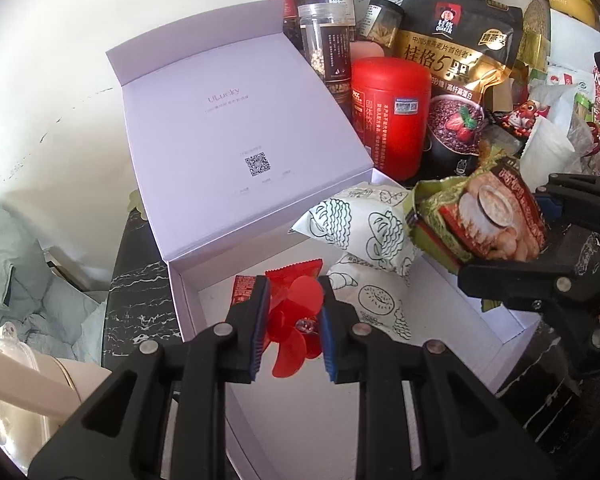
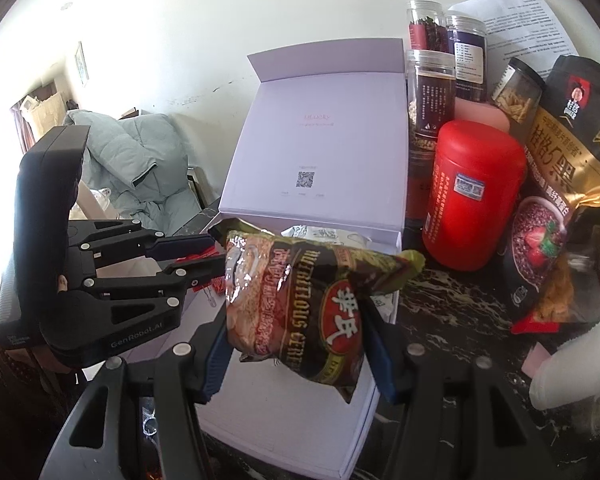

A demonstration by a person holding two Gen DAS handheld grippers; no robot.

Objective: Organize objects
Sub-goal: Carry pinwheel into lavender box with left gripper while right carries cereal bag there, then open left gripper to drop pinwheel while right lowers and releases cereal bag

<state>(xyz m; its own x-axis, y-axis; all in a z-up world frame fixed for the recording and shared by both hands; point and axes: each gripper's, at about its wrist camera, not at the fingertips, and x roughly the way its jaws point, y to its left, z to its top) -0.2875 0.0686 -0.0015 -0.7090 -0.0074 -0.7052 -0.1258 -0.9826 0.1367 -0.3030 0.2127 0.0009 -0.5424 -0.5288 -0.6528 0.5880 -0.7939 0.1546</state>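
Crowding over the box [image 1: 188, 280], left gripper [image 1: 292, 316] pinching red candy [image 1: 296, 308] and right gripper [image 2: 296, 340] clamping the cereal packet [image 2: 304, 304] may collide, spilling either outside.

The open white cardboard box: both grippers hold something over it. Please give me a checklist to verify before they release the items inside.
1. Lid of the open white cardboard box stands up, clear of the opening: ok.
2. Left gripper is shut on the red transparent plastic flower, above the box floor: ok.
3. Right gripper is shut on the green and brown foil cereal packet: ok.
4. Cereal packet is fully over the box opening: cannot tell; it hangs near the right wall.
5. Free floor remains beside the two white printed snack pouches and the small red wrapper: ok.
6. The two grippers are apart: ok.
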